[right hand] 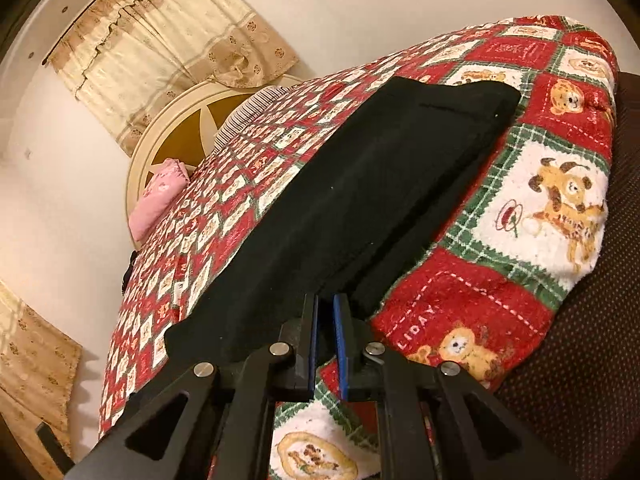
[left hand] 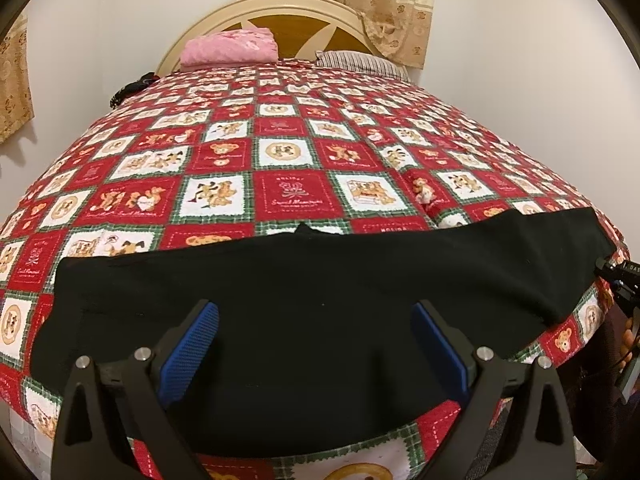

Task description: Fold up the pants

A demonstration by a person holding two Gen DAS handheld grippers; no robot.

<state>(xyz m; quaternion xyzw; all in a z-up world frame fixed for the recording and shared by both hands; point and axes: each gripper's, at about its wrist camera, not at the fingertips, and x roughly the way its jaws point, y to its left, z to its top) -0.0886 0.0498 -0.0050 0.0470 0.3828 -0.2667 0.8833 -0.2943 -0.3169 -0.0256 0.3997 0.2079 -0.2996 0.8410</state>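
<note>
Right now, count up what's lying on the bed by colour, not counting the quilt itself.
Black: 2, the pants and a small dark item at the far left edge.
Pink: 1, a folded cloth.
Striped: 1, a pillow.
Total: 4

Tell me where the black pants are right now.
The black pants lie flat across the near edge of the teddy-bear quilt, just beyond the open left hand-held gripper; the pink folded blanket sits far off by the headboard.
</note>
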